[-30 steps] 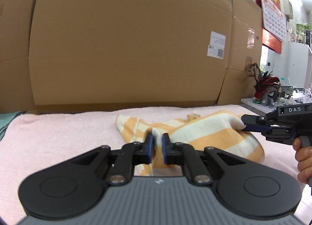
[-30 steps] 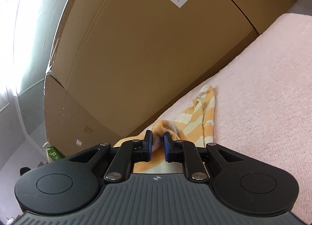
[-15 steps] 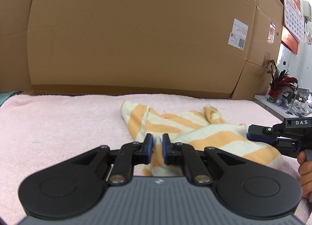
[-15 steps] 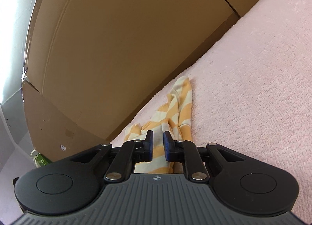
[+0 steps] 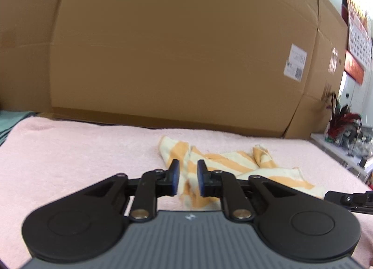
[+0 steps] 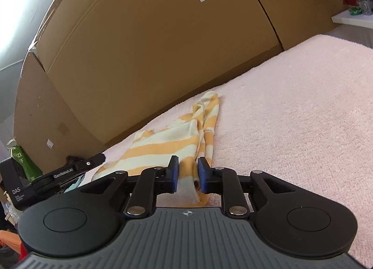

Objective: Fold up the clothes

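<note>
Left fingers [image 5: 174,177]: apart, straddling the near edge of the striped garment [image 5: 233,164], nothing pinched.
Right fingers [image 6: 205,174]: parted likewise over another near edge, cloth loose in the gap.
Left gripper [image 5: 188,181], right gripper [image 6: 188,175]: both low and close, judged a release or a regrip.
Garment: orange-and-cream, lying rumpled and flat on the pink towel [image 5: 70,152], near the cardboard wall [image 5: 174,47].
Long axis: left to right in the left wrist view; narrow end pointing far, toward the cardboard.

Orange/cream striped garment [image 5: 223,164], pink towel [image 5: 70,152].
</note>
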A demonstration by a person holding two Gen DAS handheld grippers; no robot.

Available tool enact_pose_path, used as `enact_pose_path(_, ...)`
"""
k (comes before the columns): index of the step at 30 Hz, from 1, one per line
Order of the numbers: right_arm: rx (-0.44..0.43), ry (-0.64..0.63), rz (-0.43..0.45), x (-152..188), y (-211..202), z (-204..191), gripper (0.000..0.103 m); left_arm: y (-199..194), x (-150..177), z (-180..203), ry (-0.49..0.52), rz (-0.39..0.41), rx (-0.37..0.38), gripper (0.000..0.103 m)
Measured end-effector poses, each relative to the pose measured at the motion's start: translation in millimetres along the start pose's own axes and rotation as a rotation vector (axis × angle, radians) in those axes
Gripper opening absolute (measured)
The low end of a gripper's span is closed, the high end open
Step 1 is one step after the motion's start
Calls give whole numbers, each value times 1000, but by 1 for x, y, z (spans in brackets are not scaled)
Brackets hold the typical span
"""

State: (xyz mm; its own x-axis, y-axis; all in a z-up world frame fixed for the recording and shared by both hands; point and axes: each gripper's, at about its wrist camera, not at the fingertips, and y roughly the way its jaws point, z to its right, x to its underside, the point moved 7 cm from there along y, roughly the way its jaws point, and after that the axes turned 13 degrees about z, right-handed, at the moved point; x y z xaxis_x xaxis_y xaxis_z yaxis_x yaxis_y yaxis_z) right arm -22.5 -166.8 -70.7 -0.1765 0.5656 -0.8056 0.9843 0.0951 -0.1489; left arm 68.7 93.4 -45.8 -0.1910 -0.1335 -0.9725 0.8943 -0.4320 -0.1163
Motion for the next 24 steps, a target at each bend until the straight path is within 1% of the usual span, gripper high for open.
enact_pose_path(1,-3,-13,6,-1,-2,-2,18,-12,-2,-6,-24,2,-2,28)
enact_pose_path(2,-7,-19,7,-1,-4,-3,18,-23,-1,-10,-48,-3,2,34)
enact_pose_path(3,-11,-25,8,-1,-6,-5,18,-33,0,-14,-69,-12,9,35)
enact_pose_path(4,-15,-31,9,-1,-7,-6,22,-40,5,-13,-73,-36,26,36)
enact_pose_path(5,-12,-34,11,1,-8,-6,23,-46,9,-12,-77,-58,42,36)
enact_pose_path(6,-9,-37,13,3,-9,-6,26,-45,13,-7,-74,-70,50,36)
enact_pose_path(7,-5,-40,15,5,-10,-6,29,-44,16,-3,-71,-82,57,39)
enact_pose_path(8,-2,-43,17,7,-11,-6,30,-43,19,2,-68,-95,65,46)
enact_pose_path(10,3,-46,15,9,-10,-7,36,-41,26,11,-62,-119,80,49)
enact_pose_path(12,8,-49,13,12,-9,-8,36,-40,33,20,-56,-143,96,48)
enact_pose_path(13,10,-51,12,13,-9,-8,35,-39,36,24,-53,-155,103,44)
enact_pose_path(14,12,-55,3,13,-9,-9,28,-38,40,29,-50,-167,111,36)
enact_pose_path(15,9,-57,3,13,-11,-10,21,-37,42,32,-52,-177,119,34)
enact_pose_path(16,5,-59,5,12,-13,-12,18,-38,41,31,-78,-176,127,31)
enact_pose_path(19,-32,-67,38,9,-27,-17,17,-41,38,26,-159,-173,152,22)
enact_pose_path(22,-10,-64,19,14,-27,-11,17,-43,41,20,-226,-188,181,21)
enact_pose_path(24,14,-44,1,20,-23,-4,19,-37,48,14,-232,-216,180,22)
